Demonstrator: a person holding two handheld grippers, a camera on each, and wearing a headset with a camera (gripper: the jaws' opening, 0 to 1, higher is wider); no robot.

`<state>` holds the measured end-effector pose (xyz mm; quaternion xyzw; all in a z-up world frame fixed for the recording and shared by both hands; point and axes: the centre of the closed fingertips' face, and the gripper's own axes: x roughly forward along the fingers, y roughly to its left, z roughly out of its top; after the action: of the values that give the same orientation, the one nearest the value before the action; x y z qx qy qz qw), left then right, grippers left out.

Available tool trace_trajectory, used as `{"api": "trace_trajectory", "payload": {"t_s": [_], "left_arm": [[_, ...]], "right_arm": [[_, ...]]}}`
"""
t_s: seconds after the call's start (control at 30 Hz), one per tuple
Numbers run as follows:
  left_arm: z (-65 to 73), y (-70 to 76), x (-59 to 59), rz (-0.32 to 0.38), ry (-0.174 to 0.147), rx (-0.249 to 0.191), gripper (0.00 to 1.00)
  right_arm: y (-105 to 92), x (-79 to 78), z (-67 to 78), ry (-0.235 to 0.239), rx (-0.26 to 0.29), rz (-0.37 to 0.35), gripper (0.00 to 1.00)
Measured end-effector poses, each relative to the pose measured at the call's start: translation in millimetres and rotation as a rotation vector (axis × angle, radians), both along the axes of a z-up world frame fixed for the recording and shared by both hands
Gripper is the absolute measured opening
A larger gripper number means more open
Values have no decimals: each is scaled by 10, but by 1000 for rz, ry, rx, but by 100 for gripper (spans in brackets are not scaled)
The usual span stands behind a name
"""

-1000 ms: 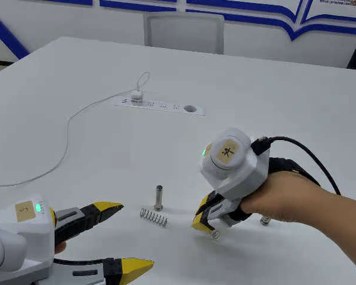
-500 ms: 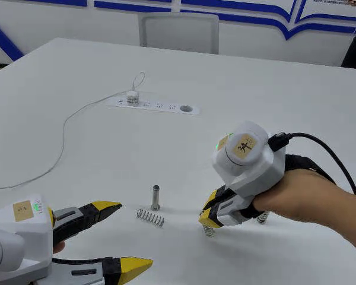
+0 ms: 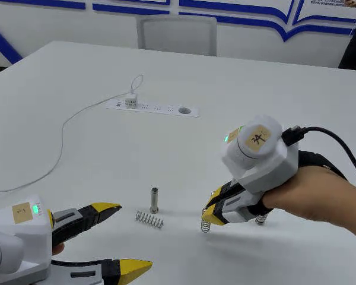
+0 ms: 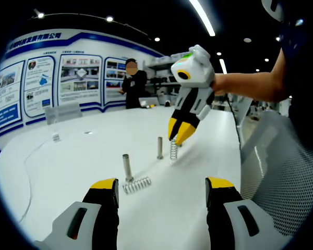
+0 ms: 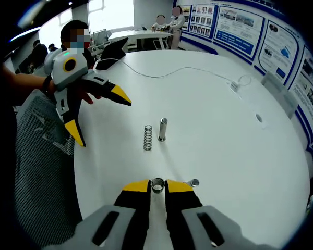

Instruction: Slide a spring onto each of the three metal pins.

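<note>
Jaws of the right gripper (image 3: 208, 218) pinch 1 spring (image 3: 204, 226) upright on the table (image 3: 166, 148), just beside a pin (image 5: 194, 183). The left gripper (image 3: 134, 235) is spread wide near a 2nd spring (image 3: 149, 219), which lies beside a bare pin (image 3: 154, 199).

Head view: above, from 6 o'clock, looking down and forward over surface (image 3: 107, 148). Gripper views: low, near, facing each other; all share bare pin (image 3: 154, 199).
</note>
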<state>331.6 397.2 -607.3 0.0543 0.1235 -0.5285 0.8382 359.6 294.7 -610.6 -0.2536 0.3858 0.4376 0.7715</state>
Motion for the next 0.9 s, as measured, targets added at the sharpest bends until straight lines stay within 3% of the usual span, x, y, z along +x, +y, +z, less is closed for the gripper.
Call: {"api": "trace_trajectory", "payload": {"t_s": [0.2, 0.53, 0.9], "left_arm": [[10, 3, 1, 1, -2, -1, 69], [20, 11, -1, 0, -5, -4, 69], [10, 29, 6, 4, -4, -5, 69]], "right_arm": [[-38, 22, 220, -26, 11, -6, 12], [-142, 202, 531, -87, 18, -32, 12], [-187, 340, 506, -100, 14, -55, 12]]}}
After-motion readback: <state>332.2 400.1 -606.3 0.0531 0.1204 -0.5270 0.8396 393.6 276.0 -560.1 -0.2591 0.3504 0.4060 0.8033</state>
